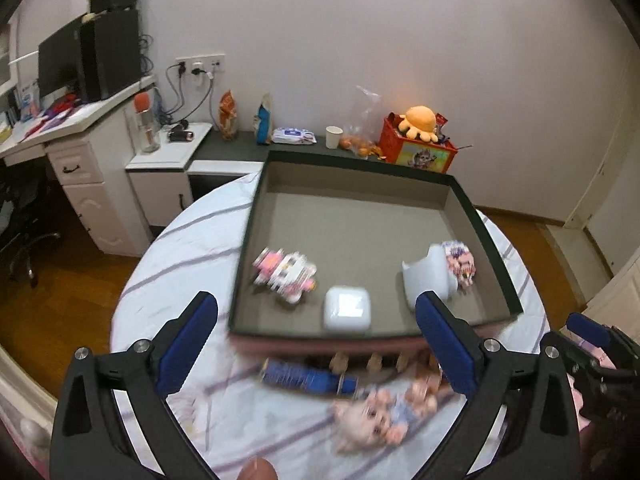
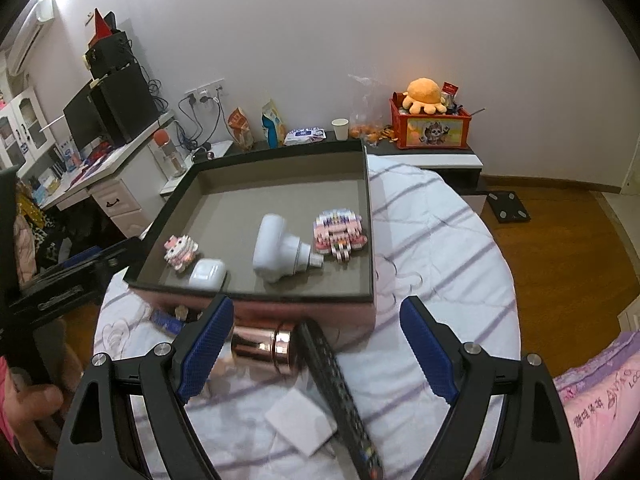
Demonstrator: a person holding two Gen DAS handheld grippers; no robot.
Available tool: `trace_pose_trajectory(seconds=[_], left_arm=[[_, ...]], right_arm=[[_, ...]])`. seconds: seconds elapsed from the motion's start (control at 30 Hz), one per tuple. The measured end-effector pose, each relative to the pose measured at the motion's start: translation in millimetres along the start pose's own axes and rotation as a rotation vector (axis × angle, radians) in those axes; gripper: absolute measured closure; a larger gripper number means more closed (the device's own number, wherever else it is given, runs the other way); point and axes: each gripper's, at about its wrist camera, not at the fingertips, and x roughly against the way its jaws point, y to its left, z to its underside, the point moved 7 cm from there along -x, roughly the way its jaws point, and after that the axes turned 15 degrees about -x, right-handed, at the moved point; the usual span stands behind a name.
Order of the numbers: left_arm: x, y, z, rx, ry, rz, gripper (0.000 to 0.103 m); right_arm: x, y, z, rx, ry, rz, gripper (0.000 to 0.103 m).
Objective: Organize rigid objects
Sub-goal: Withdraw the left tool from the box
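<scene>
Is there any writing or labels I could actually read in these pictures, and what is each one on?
"AVAS" and "LOC", partly cut off, with small characters beside them too blurred to read: on the pink quilt.
Wet wipes pack: label print too small to read.
Red storage box: cartoon picture only, no legible words.
Snack bags: print blurred.
Remote control: button marks unreadable.

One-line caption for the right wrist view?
Open right tongs hover over a black remote and copper canister beside a tray holding four small items.
</scene>
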Motion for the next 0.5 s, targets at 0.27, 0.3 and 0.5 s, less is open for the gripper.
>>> trace_pose_trajectory(seconds=[0.27, 0.3, 0.5], left_arm=[[24.4, -1.5, 43.6, 0.006, 0.046, -0.039, 0.000], [26.1, -1.4, 48.7, 0.002, 0.056, -0.059, 0.000], [35.1, -1.9, 72.5, -0.015, 0.090, -0.111, 0.000]], right_arm=[[14.1, -2.3, 31.0, 0.000, 0.024, -0.006, 0.016], [15.0, -1.5, 33.3, 0.002, 0.026, -0.007, 0.016], [20.5, 6.5, 51.9, 0.028, 0.046, -0.021, 0.016]])
